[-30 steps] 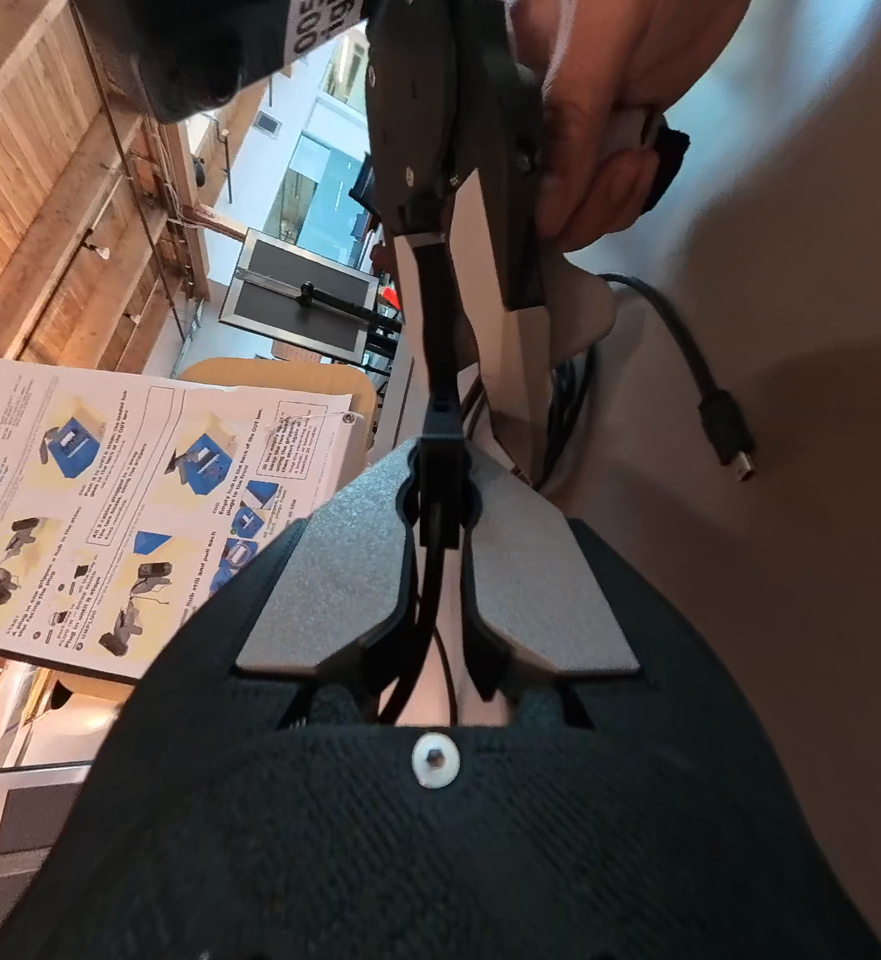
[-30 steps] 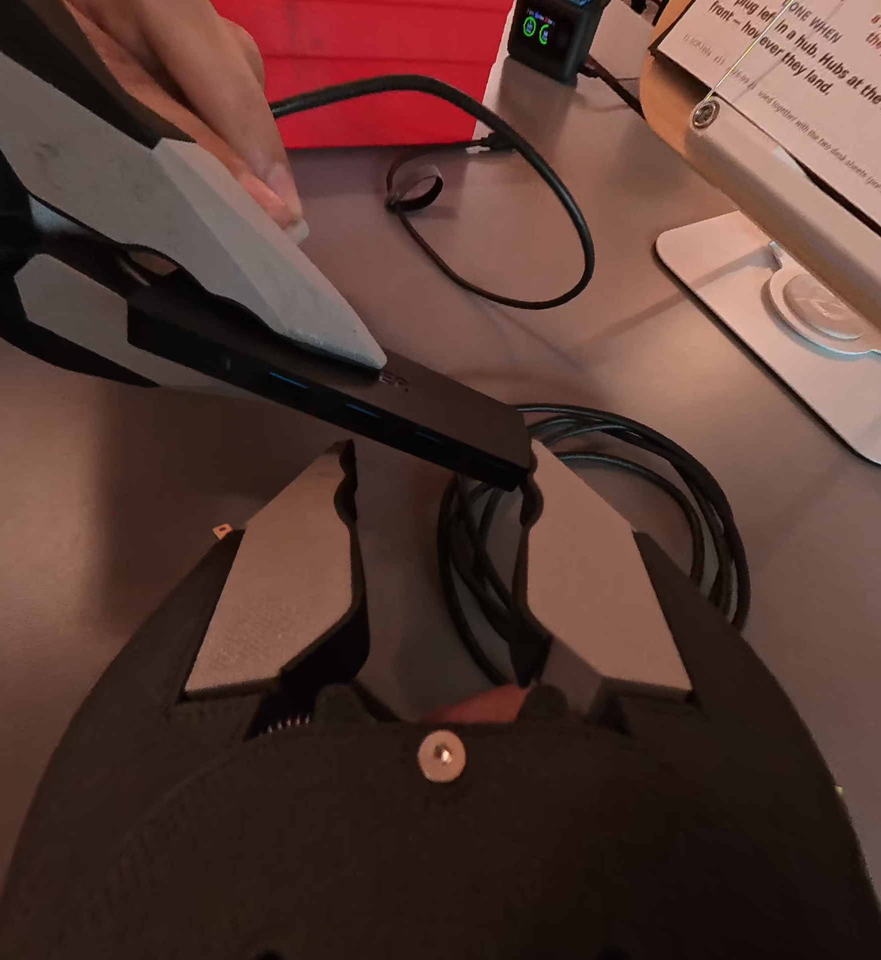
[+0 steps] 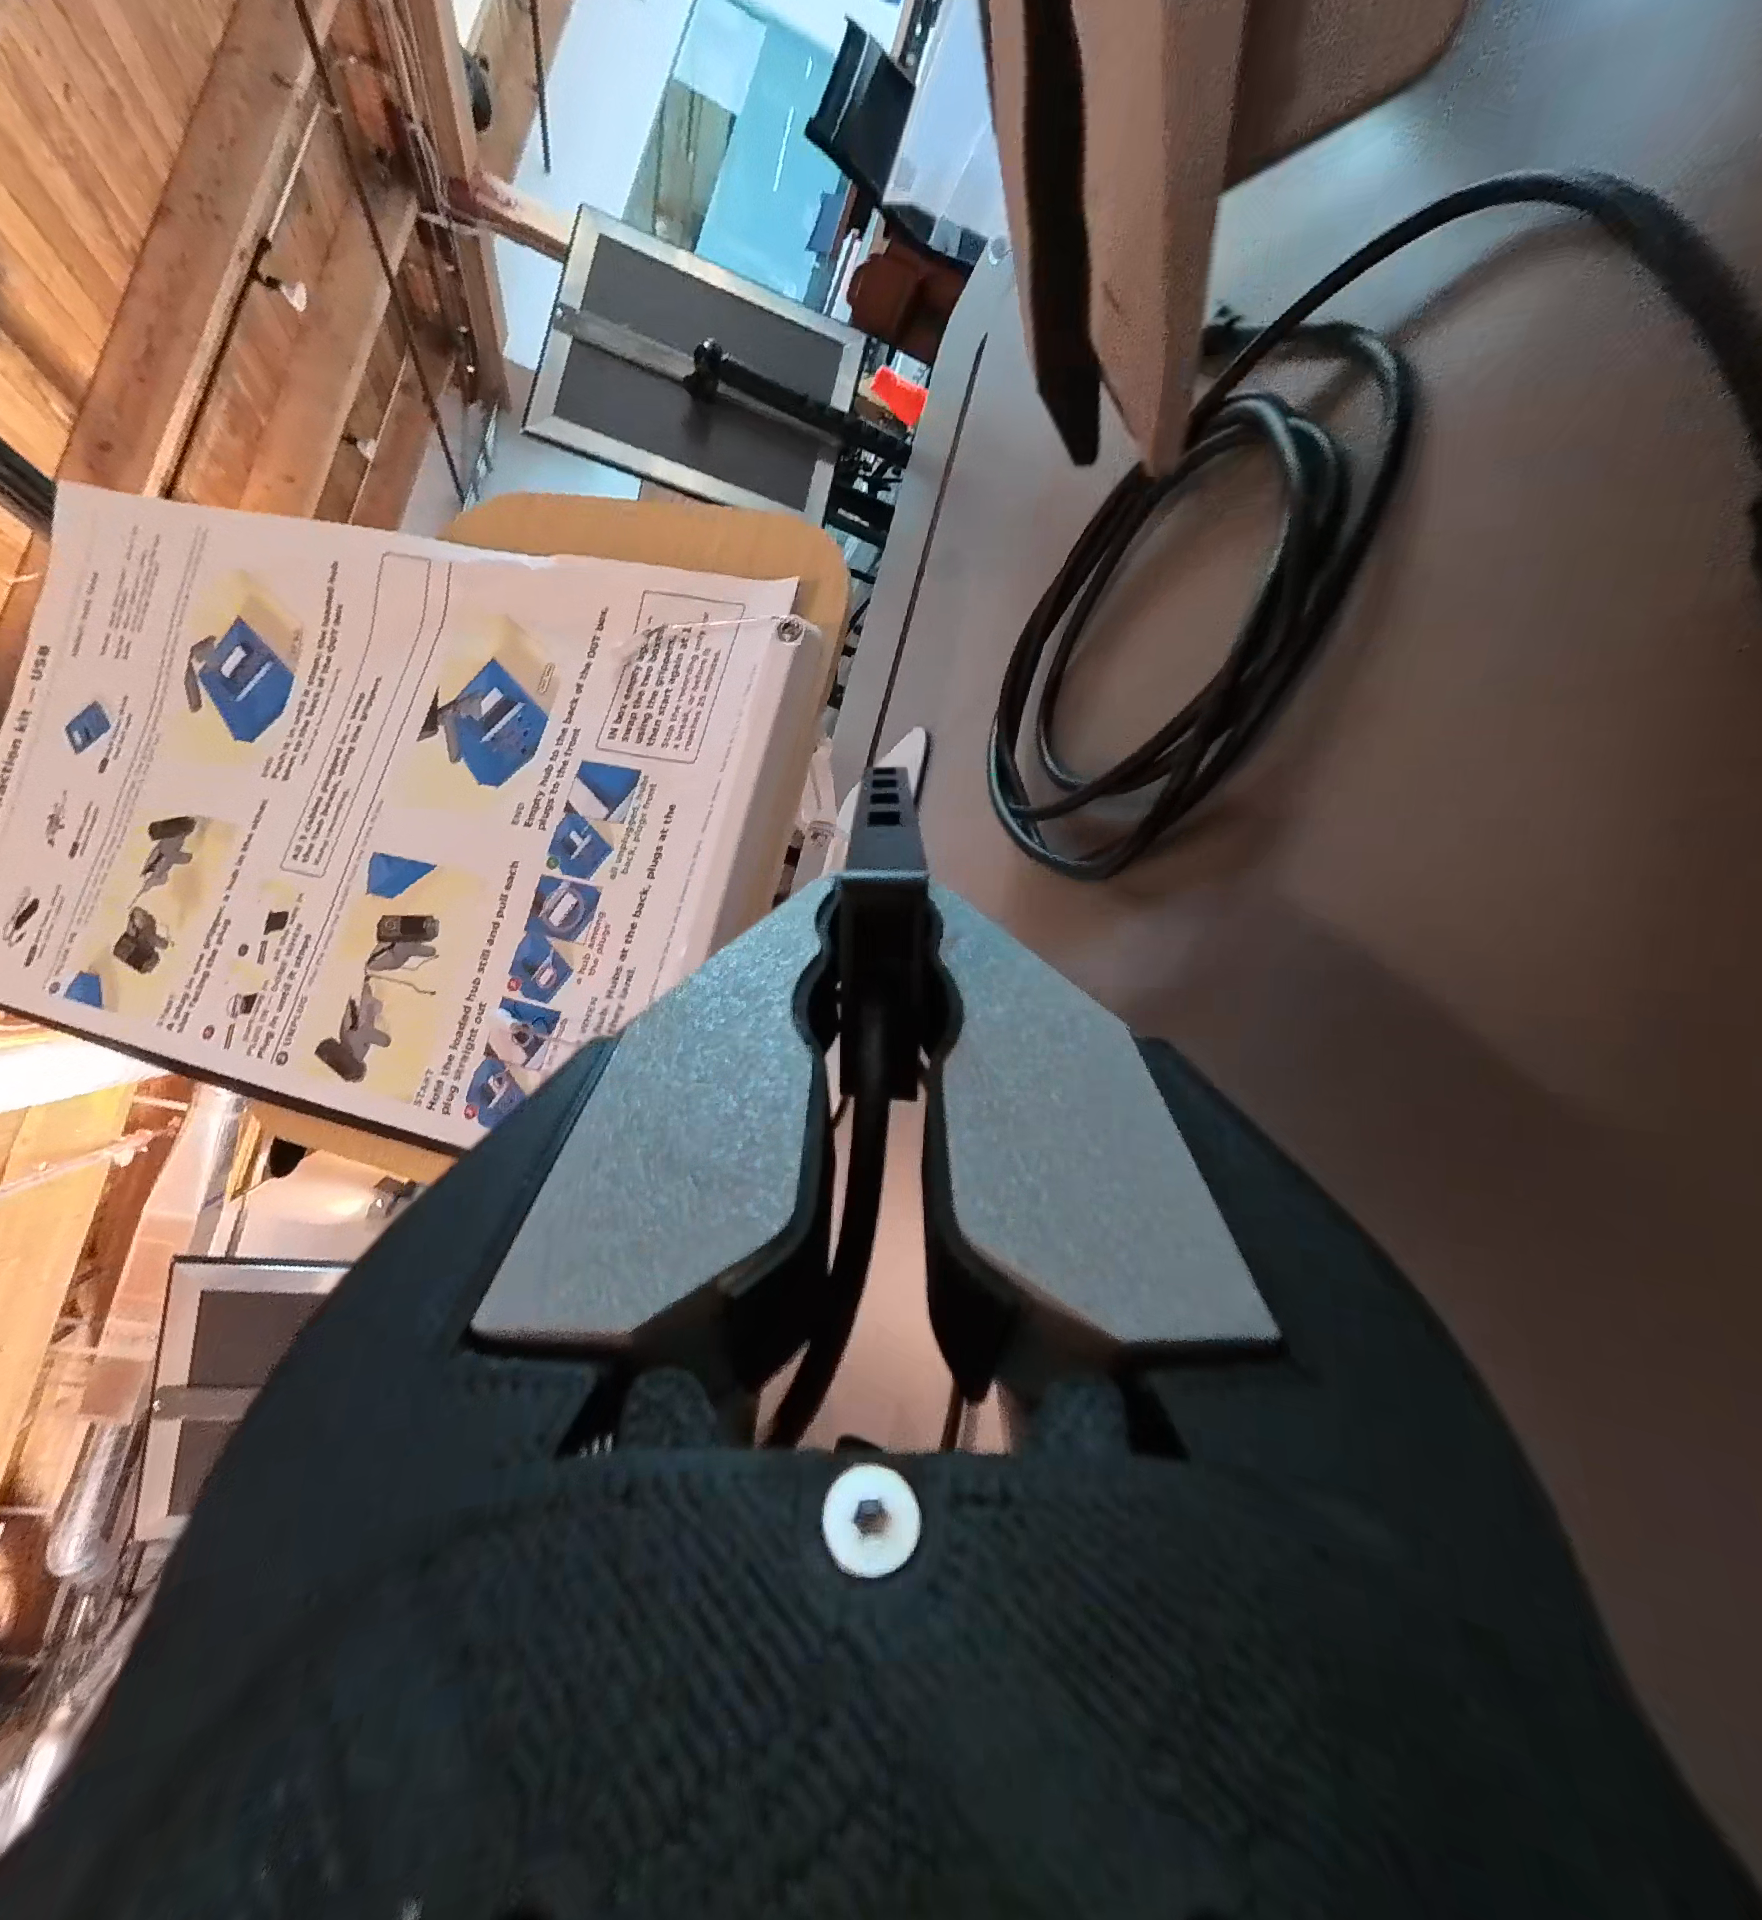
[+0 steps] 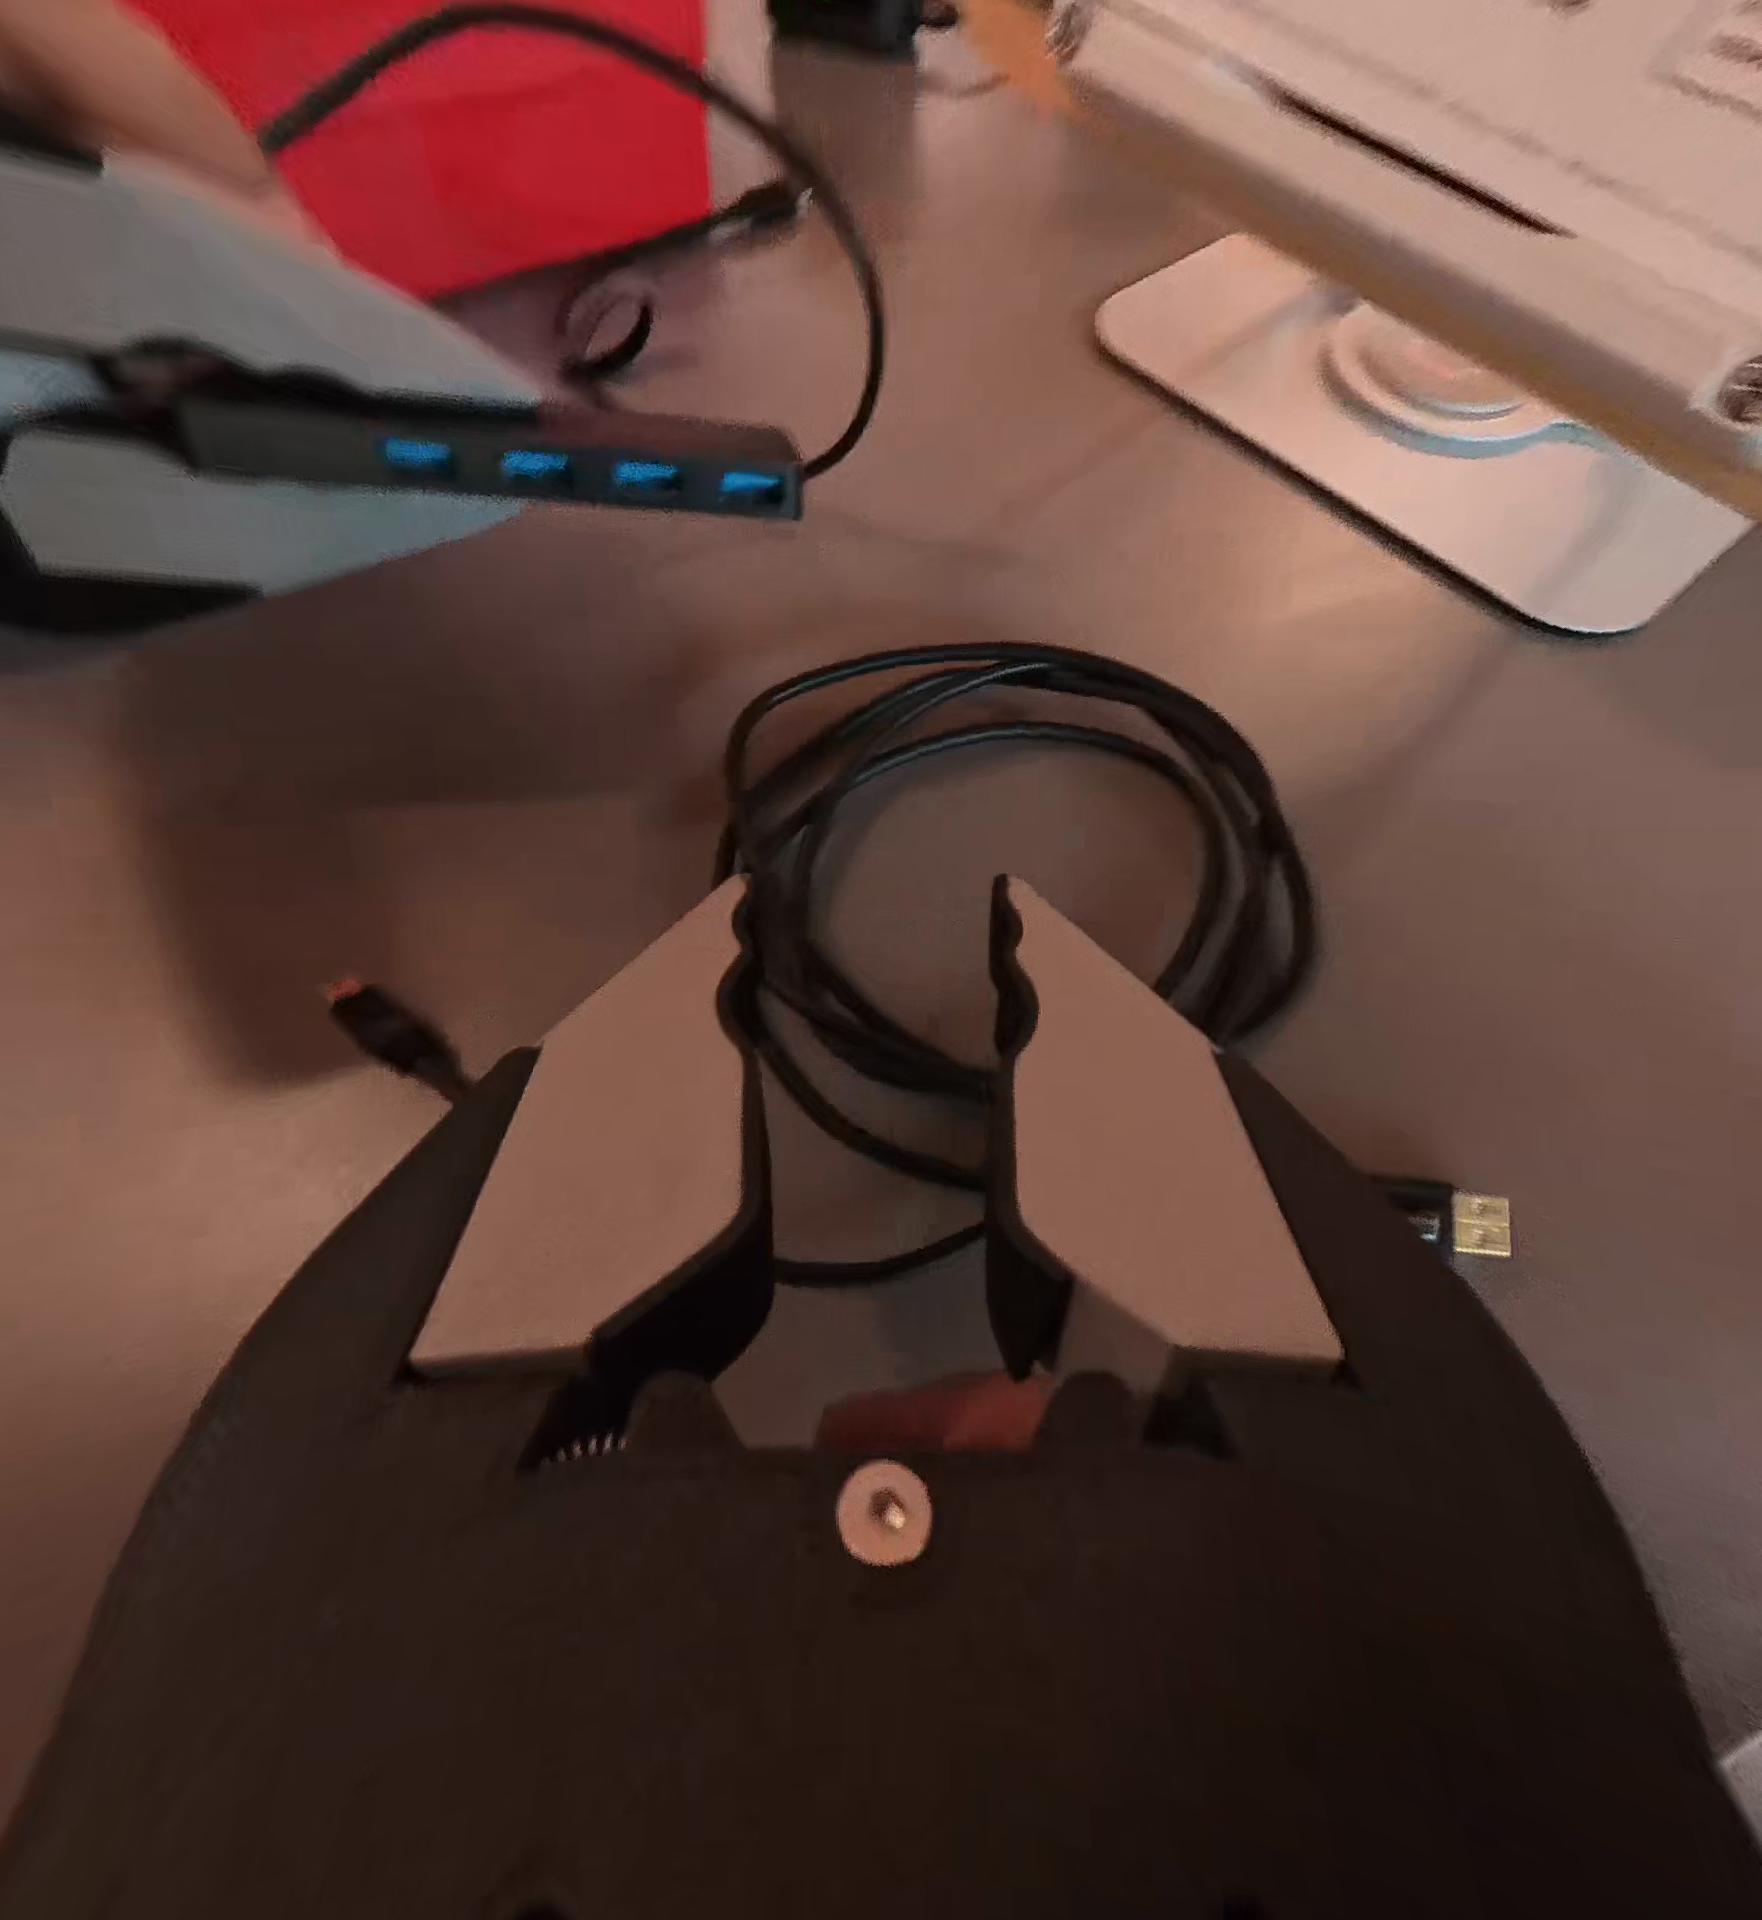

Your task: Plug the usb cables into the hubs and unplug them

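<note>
**Hub held, no cable plugged**

The left gripper (image 3: 882, 914) is pinched on the black hub (image 4: 586, 473) — all four blue ports are seen empty. The right gripper (image 4: 872, 894) is spread with nothing in it, above the coiled cable (image 4: 1209, 831); its plug (image 4: 1474, 1226) lies on the table (image 4: 233, 831). Every insertion and removal is judged still to come.

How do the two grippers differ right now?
The left gripper is shut on the black USB hub and held above the table; the right gripper is open and empty, over the coiled black cable. Both have grey fingers on a black body.
</note>
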Available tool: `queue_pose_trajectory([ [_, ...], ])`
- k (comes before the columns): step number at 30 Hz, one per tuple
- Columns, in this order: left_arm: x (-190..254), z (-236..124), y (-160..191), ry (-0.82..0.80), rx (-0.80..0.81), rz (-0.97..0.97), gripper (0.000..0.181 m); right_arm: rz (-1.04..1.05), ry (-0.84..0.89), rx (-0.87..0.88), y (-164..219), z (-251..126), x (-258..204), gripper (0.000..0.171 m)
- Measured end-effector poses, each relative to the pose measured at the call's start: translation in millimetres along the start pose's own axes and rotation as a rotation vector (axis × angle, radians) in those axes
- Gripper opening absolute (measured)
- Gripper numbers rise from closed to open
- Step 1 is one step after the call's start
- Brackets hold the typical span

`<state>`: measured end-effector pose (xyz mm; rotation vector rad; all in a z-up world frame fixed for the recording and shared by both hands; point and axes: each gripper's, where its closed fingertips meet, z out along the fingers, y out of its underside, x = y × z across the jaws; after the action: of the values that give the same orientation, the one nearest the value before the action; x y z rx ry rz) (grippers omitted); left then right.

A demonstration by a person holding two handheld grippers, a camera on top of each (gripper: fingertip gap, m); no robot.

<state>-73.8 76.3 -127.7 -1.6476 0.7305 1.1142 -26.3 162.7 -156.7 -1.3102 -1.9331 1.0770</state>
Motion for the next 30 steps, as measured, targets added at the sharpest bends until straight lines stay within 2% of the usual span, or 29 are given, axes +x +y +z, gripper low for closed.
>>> queue_pose_trajectory([
  [7, -5, 3, 8, -0.025, -0.032, -0.014, 0.009, 0.12, 0.147, 0.062, -6, -4, 26, 0.043],
  [10, -10, 3, 12, -0.044, -0.044, -0.03, 0.009, 0.199, 0.327, 0.098, -9, -21, 49, 0.045],
  [14, -15, 2, 14, -0.059, -0.049, -0.044, 0.009, 0.117, 0.624, 0.069, -22, -61, 64, 0.041],
  [18, -17, 1, 12, -0.068, -0.048, -0.042, 0.009, 0.206, 0.543, -0.019, -17, -56, 53, 0.059],
  [23, -18, 0, 12, -0.074, -0.048, -0.043, 0.009, 0.299, 0.513, -0.164, 18, -37, 64, 0.08],
  [24, -18, 1, 13, -0.075, -0.05, -0.046, 0.009, 0.307, 0.538, -0.168, 20, -38, 70, 0.085],
  [27, -19, 2, 17, -0.08, -0.07, -0.054, 0.009, 0.304, 0.635, -0.158, 17, -46, 85, 0.084],
  [30, -21, 4, 23, -0.092, -0.103, -0.054, 0.009, 0.362, 0.696, -0.175, 23, -49, 92, 0.095],
])
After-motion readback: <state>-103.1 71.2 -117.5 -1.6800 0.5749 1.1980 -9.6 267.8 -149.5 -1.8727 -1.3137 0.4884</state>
